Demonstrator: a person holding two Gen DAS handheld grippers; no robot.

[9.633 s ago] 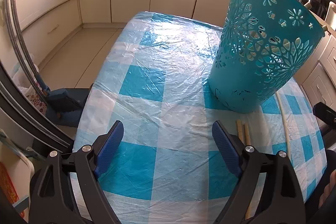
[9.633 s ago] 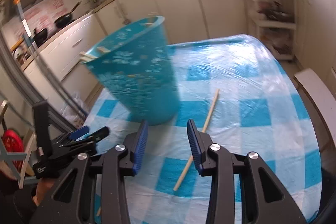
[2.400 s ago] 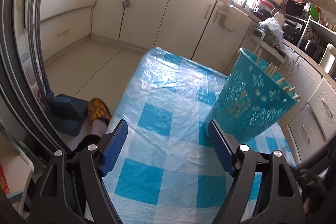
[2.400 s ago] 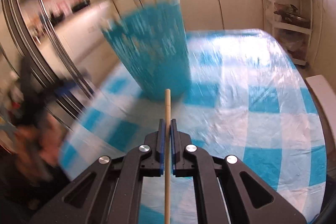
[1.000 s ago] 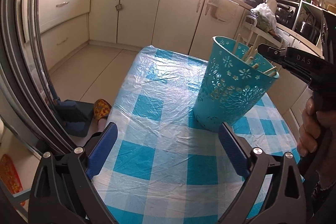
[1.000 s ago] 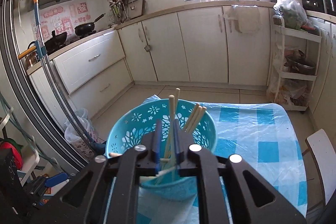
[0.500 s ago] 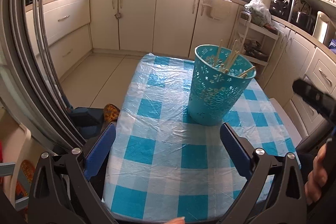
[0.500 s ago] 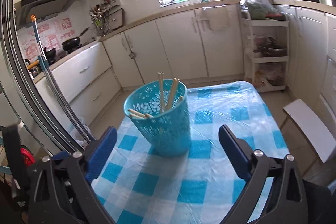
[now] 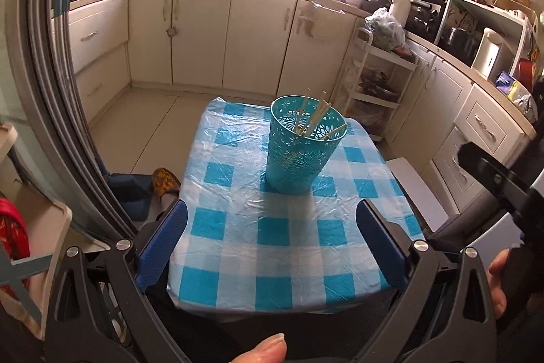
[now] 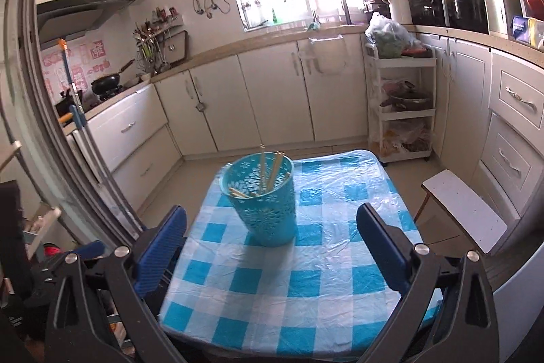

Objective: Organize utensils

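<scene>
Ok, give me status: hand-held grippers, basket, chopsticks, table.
Left hand-held gripper open, empty. Right hand-held gripper open, empty. Chopsticks standing in teal basket, upright on checked table. Nothing loose seen on it.

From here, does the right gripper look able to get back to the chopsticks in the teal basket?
Probably yes. The right gripper is open and empty, the teal basket stands upright ahead, and the chopsticks stick up, unobstructed.

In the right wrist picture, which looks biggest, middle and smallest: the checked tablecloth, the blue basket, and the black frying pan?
1. Checked tablecloth, biggest by far.
2. Blue basket.
3. Black frying pan, smallest. It sits far back on the stove, so distance may shrink it; its true size against the basket is unsure.
</scene>
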